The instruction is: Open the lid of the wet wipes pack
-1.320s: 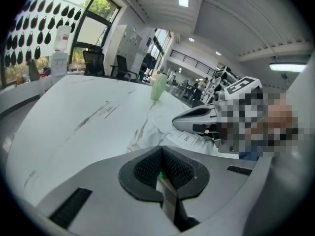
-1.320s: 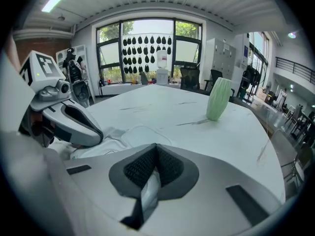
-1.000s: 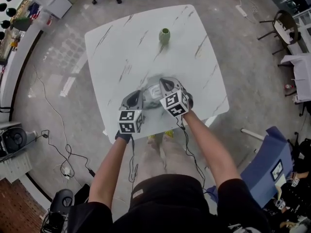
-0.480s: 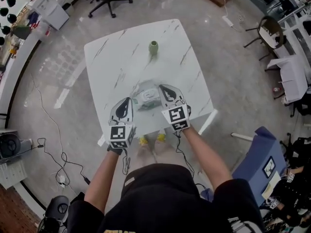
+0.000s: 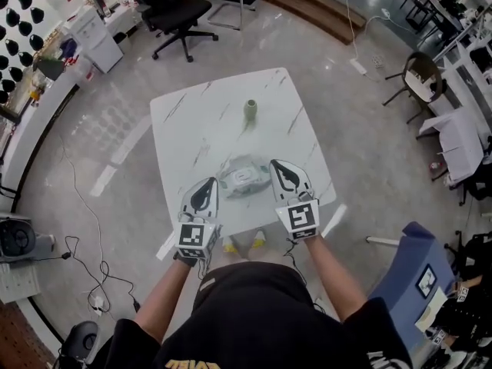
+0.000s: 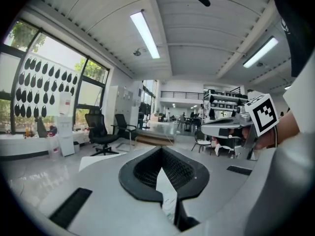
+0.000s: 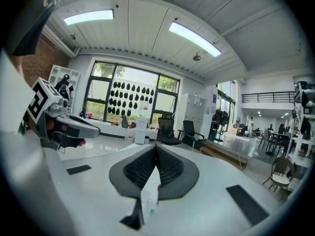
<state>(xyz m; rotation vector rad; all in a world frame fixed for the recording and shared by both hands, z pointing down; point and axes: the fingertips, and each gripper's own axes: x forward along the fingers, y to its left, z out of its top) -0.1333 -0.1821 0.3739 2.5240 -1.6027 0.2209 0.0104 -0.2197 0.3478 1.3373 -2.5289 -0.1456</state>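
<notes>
In the head view the wet wipes pack (image 5: 244, 177), pale with a white lid on top, shows over the near part of the white marble table (image 5: 200, 121). My left gripper (image 5: 209, 181) flanks its left edge and my right gripper (image 5: 275, 162) its right edge, both pointing away from me. Whether the pack rests on the table I cannot tell. The left gripper view shows the left gripper (image 6: 160, 149) shut, tips meeting. In the right gripper view the right gripper (image 7: 156, 145) is shut the same way. Only a pale sliver shows in each slit.
A small olive vase (image 5: 250, 109) stands on the far half of the table. A black office chair (image 5: 173, 10) stands beyond the table. There is a blue seat (image 5: 411, 275) at my right, and cables (image 5: 84, 237) trail over the floor at left.
Both grippers have risen toward the camera and now stand wider apart, beside the pack instead of over its edges. The table looks smaller and farther away.
</notes>
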